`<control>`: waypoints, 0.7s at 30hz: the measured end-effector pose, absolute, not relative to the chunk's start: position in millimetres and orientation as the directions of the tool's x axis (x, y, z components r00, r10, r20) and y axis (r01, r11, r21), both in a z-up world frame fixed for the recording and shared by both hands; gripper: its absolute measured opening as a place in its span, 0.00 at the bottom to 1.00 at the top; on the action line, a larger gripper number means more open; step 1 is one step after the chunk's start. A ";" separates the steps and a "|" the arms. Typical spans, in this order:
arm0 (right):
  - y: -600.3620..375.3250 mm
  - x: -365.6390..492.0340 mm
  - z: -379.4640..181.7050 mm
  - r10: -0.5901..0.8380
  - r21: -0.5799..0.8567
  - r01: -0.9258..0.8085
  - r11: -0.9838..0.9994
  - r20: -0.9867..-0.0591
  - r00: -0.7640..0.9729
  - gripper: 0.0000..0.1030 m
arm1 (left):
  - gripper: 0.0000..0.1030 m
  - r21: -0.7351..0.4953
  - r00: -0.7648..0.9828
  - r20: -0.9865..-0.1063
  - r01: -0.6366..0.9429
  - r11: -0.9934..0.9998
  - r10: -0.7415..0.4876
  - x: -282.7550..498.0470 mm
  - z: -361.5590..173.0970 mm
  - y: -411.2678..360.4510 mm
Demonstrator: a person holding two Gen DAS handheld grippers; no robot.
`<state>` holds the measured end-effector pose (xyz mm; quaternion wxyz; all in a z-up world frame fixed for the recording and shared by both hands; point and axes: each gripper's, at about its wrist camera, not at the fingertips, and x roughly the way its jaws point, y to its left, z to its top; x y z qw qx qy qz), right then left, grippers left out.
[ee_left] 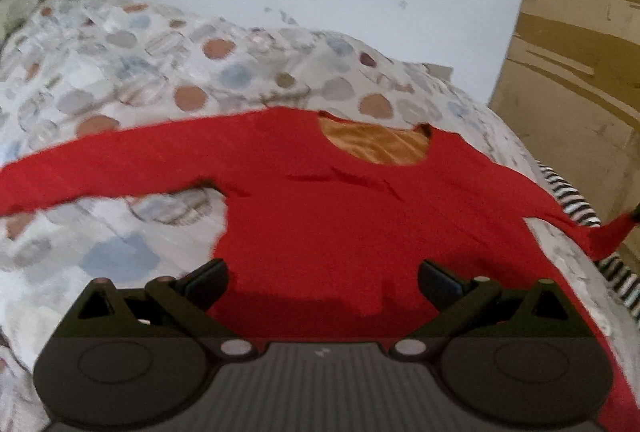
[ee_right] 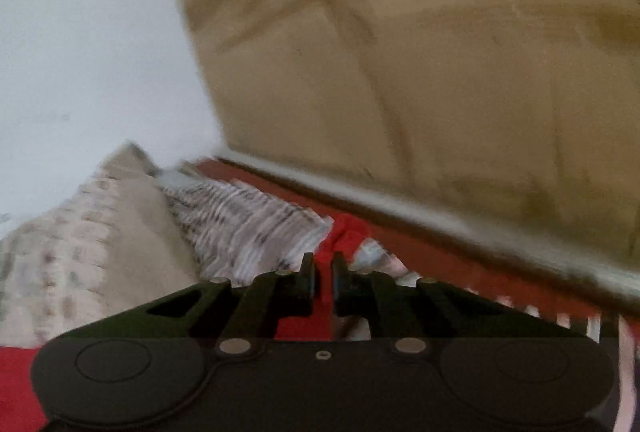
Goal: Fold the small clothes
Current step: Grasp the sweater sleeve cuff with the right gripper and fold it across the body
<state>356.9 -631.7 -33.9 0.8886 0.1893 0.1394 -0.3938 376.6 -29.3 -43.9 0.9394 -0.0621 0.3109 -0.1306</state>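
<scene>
1. A small red long-sleeved top (ee_left: pixel 320 216) lies flat, front up, straight ahead of the wide-open left tongs (ee_left: pixel 322 282), hem nearest them.
2. Its neck opening (ee_left: pixel 376 147) shows an orange lining.
3. One sleeve (ee_left: pixel 100 167) stretches out left; the other sleeve's cuff (ee_right: pixel 347 232) sits pinched in the closed right tongs (ee_right: pixel 322 272).

cardboard box (ee_left: pixel 580 51) walls in the bed's right edge; spotted blanket (ee_left: pixel 160 71) lies open leftward.

Red top (ee_left: pixel 320 216) with orange lining, dotted white bedspread (ee_left: pixel 160 71), black-and-white striped cloth (ee_left: pixel 572 199), brown cardboard (ee_left: pixel 580 51)
</scene>
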 end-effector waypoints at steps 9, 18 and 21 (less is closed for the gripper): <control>-503.3 384.6 92.7 -0.426 0.099 0.438 0.893 -0.126 0.896 0.07 | 0.99 -0.168 0.824 -0.530 0.129 0.977 -0.200 373.7 -41.6 -2.8; -319.9 393.7 121.7 0.027 -0.112 -0.035 0.993 -0.069 0.997 0.05 | 0.99 -0.165 0.859 -0.504 0.008 0.986 -0.091 372.4 -38.9 36.8; -267.2 388.5 103.3 0.169 -0.154 -0.188 0.970 -0.132 0.977 0.05 | 0.99 -0.168 0.867 -0.495 -0.039 0.985 -0.050 372.0 -37.4 51.5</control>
